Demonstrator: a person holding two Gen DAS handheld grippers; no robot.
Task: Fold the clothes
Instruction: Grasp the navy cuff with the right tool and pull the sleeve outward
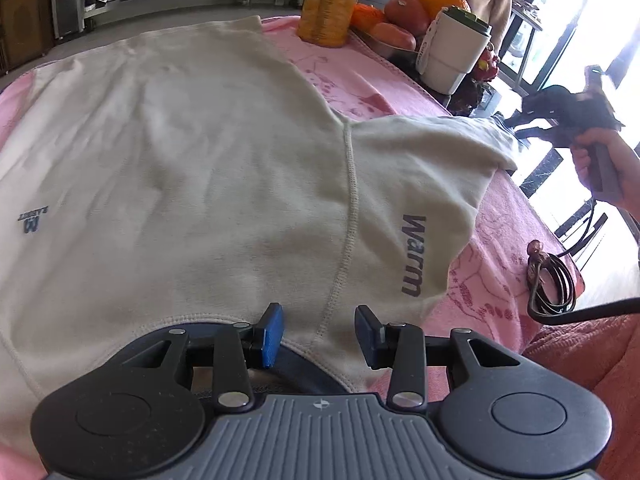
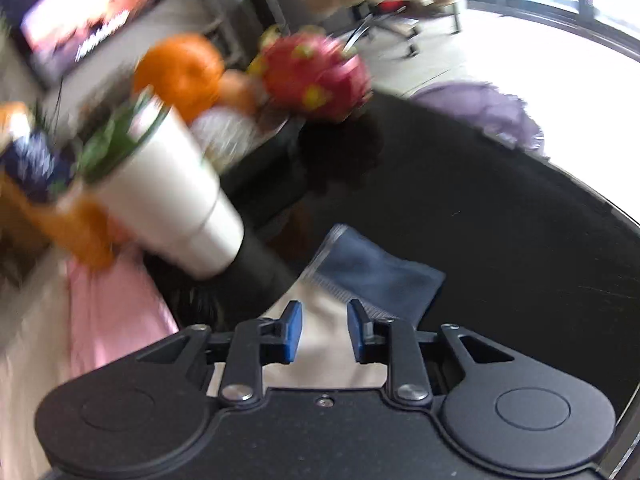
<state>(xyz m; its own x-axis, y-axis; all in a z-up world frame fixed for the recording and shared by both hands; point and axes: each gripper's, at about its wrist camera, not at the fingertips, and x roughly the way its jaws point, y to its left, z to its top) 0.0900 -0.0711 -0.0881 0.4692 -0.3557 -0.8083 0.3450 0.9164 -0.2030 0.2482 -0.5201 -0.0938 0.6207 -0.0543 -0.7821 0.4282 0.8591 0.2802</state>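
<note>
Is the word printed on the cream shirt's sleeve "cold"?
No, the cream shirt has "Warm" printed on its sleeve.

- Cream sweatshirt (image 1: 200, 168): soft matt knit cloth, faintly fuzzy; raised stitched seam; flat dark printed lettering
- Pink blanket (image 1: 508, 216) beneath it: matt cloth, slightly napped; printed pattern
- Left gripper (image 1: 319, 334): matt black plastic arms; bright metal rivets; blue ribbed rubbery pads; grey ridged housing
- Right gripper (image 2: 323, 332): same matt black plastic; blue pads
- White pot (image 1: 450, 56): smooth, semi-gloss
- Black tabletop (image 2: 500, 220): glossy, reflective
- Navy cuff (image 2: 372, 272): ribbed matt cloth
</note>
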